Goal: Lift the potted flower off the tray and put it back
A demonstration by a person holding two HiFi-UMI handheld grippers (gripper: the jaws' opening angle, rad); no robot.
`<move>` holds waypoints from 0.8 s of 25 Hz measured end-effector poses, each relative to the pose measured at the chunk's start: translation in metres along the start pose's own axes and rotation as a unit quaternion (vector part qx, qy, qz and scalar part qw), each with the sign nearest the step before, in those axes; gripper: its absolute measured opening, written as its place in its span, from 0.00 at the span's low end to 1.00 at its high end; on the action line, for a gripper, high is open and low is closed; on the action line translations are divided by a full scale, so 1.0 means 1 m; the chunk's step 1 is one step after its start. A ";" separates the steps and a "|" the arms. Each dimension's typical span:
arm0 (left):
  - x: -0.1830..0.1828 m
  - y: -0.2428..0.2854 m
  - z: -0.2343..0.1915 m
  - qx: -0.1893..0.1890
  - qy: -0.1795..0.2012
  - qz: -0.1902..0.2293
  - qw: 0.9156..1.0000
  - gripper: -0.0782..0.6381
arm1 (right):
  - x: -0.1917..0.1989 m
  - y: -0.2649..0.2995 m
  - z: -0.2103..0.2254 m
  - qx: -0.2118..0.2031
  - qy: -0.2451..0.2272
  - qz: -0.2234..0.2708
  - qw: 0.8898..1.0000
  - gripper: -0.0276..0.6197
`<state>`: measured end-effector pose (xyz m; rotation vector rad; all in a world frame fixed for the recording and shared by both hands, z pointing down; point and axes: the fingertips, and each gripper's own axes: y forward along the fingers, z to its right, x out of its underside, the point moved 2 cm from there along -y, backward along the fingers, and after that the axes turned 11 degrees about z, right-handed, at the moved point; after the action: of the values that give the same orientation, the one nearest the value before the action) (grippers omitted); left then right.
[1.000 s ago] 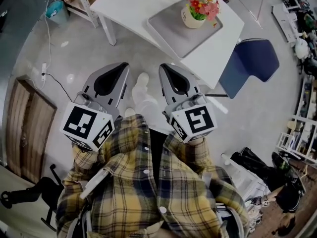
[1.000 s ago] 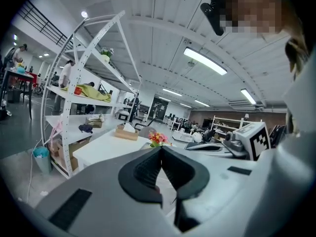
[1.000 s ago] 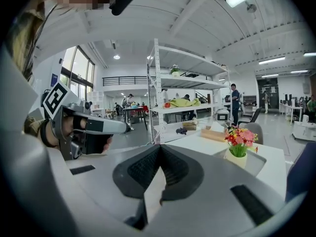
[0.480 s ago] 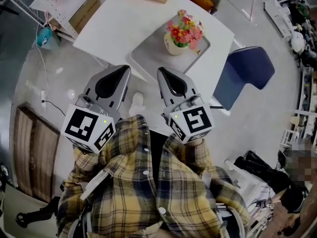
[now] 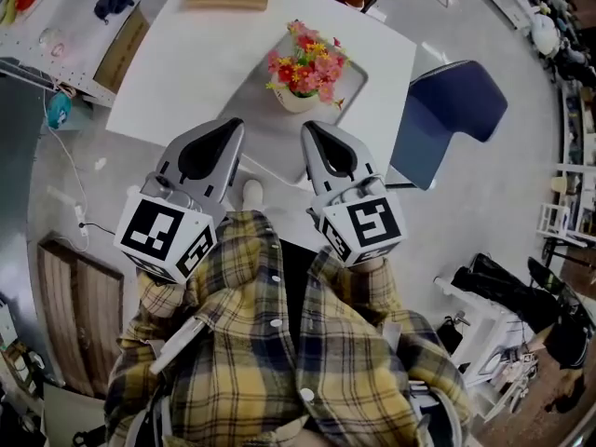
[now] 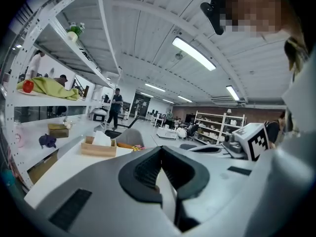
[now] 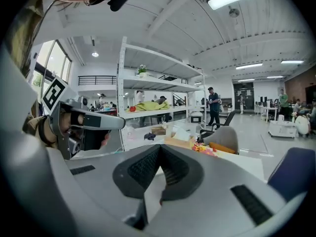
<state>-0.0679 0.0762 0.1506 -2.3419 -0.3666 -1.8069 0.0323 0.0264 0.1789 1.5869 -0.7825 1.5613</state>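
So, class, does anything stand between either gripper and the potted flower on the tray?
Nothing visible: only bare table and tray lie between the left gripper, the right gripper and the potted flower.

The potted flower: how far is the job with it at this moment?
Done: nothing that shows; the potted flower stands on the grey tray on the white table. In hand: the left hand-held gripper and the right hand-held gripper are shut and empty, pointing toward the tray, neither touching the pot. Left: grasp the pot, lift it off, set it back.
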 end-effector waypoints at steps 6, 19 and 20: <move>0.002 0.034 -0.015 0.054 -0.003 -0.020 0.998 0.12 | 0.004 0.010 0.021 0.061 0.011 -0.003 0.998 0.04; 0.000 0.120 -0.086 0.211 -0.014 -0.084 0.974 0.12 | 0.014 0.063 0.062 0.263 0.053 -0.052 0.962 0.04; 0.001 0.124 -0.090 0.222 -0.014 -0.089 0.971 0.12 | 0.015 0.066 0.063 0.276 0.056 -0.052 0.958 0.04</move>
<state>-0.1154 -0.0671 0.1771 -2.0732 -0.9068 -1.5566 0.0109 -0.0600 0.2031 1.8646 -0.1947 1.8736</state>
